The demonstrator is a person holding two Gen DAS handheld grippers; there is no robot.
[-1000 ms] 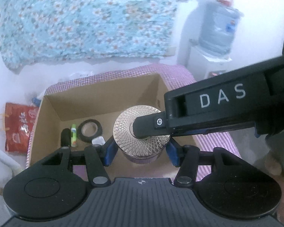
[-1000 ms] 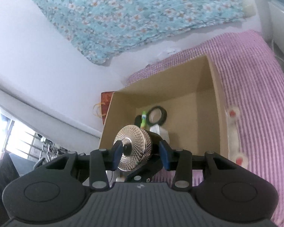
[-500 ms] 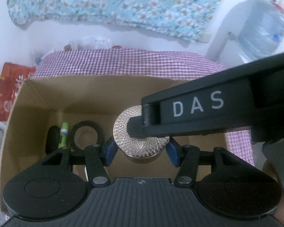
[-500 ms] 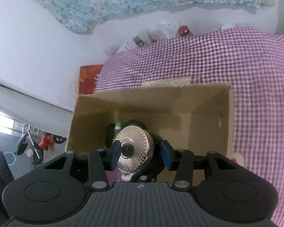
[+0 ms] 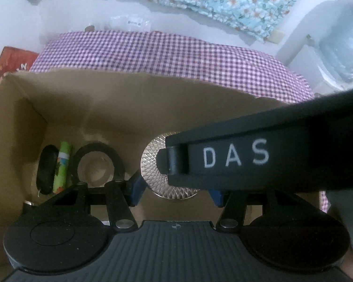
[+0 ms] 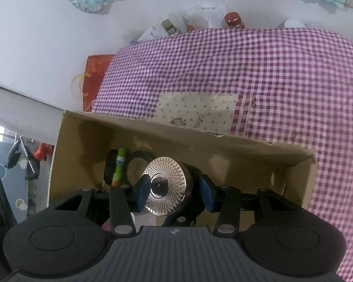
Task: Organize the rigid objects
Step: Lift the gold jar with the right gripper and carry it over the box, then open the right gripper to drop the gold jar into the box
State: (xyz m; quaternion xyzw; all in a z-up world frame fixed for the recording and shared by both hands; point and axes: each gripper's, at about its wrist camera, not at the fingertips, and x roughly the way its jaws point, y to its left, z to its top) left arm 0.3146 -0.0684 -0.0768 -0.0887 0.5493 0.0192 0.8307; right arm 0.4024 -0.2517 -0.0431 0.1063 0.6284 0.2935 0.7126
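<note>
1. Both claws are working one object, and you see it first from the left wrist view. Your left gripper [image 5: 175,188] has its blue fingers [image 5: 136,188] spread to either side of the silver jar [image 5: 153,164] with the diamond-cut lid. Whether the pads touch the jar, you cannot tell, because the right gripper's black "DAS" finger crosses in front and hides the right half. The jar hangs inside the cardboard box [image 5: 134,101], low and near the middle.

2. Left of the jar on the box floor lie a black tape roll [image 5: 96,148], a green tube [image 5: 62,166] and a black oblong thing [image 5: 46,169], side by side. Setting the jar just right of them would keep the row tidy.

3. From the right wrist view, your right gripper [image 6: 174,191] is clamped on the jar's lid [image 6: 166,183]: the left blue pad [image 6: 143,192] presses the rim, while the right pad sits against the jar's dark side. The lid faces the camera, so the jar is tipped toward you.

4. Judged from this, you are lowering the jar; level it before you let go, or it may roll into the tape roll.

5. The box rests on purple checked cloth [image 6: 282,82].
</note>
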